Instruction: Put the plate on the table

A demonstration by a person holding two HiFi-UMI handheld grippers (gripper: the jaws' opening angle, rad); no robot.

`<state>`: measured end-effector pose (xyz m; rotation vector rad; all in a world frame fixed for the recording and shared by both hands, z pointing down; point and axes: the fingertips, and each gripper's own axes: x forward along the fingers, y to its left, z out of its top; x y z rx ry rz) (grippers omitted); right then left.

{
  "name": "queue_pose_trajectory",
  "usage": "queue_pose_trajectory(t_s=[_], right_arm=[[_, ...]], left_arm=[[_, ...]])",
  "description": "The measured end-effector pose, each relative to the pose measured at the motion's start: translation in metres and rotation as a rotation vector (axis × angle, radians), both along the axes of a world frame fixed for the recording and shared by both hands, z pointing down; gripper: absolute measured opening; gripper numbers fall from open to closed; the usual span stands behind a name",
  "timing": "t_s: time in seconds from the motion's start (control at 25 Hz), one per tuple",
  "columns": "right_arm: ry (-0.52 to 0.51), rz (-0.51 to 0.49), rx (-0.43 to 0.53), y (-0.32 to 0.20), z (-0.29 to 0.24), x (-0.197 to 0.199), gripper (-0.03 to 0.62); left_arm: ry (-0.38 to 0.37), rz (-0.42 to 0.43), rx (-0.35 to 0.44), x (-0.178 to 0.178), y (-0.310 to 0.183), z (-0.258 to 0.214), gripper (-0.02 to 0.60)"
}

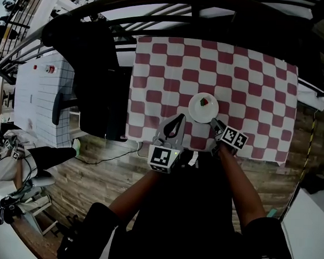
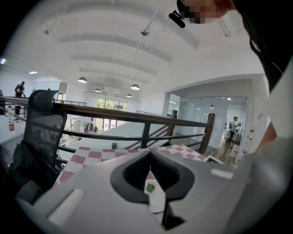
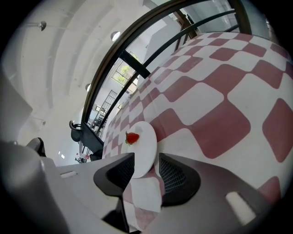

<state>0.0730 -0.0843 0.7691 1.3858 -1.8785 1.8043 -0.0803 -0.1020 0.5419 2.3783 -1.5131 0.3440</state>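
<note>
Nearest the person, two bare forearms (image 1: 240,189) reach out over a wood-plank floor (image 1: 112,172), each hand carrying a hand-held gripper topped with a cube of black-and-white square markers (image 1: 163,157). The left hand-held gripper (image 1: 178,119) hovers over the near edge of the surface with its jaws drawn all but together. Only a thin slit shows between them in its own view, and nothing is clamped there. The right hand-held gripper (image 3: 145,176) has its jaws spread wide. The near rim of the small round white plate (image 3: 143,148) lies in the gap: the right pad stands clear of it, and the left pad overlaps its edge without squeezing. The plate is plain, smooth and shallow, and it lies flat on the red-and-white chequered cloth covering the surface (image 1: 249,87), near the front edge and a little right of the middle. A small red fruit with a green top, seemingly a strawberry (image 3: 132,137), sits on the plate, off-centre toward its far side. Beyond the cloth's left edge stands a black mesh-backed office chair (image 1: 97,80), and a dark metal railing (image 2: 137,116) runs behind the surface.
</note>
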Motion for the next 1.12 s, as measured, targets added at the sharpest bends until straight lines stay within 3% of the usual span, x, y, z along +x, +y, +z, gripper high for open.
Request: queue_pose_trajectory(t_s=[0.28,0.4,0.64,0.92,1.12], right_arm=[[0.014,0.033,0.04,0.011,-0.029,0.009,0.166],[0.03,0.022,0.047,0.012,-0.041,0.011,0.166],[0.014,-0.017,0.108,0.01,-0.077,0.002,0.16],[0.0,0.033,0.263,-0.002,-0.133,-0.001,0.021],[0.054,0.011,0.379,-0.008,-0.169,0.004,-0.002]], left_arm=[[0.056,0.054,-0.006,0.022,0.01,-0.004,0.009],[0.05,0.074,-0.011,0.031,0.008,-0.01,0.009],[0.106,0.127,0.004,0.049,0.007,-0.011,0.009],[0.132,0.186,-0.005,0.068,0.007,-0.014,0.009],[0.153,0.234,0.009,0.085,0.007,-0.016,0.009]])
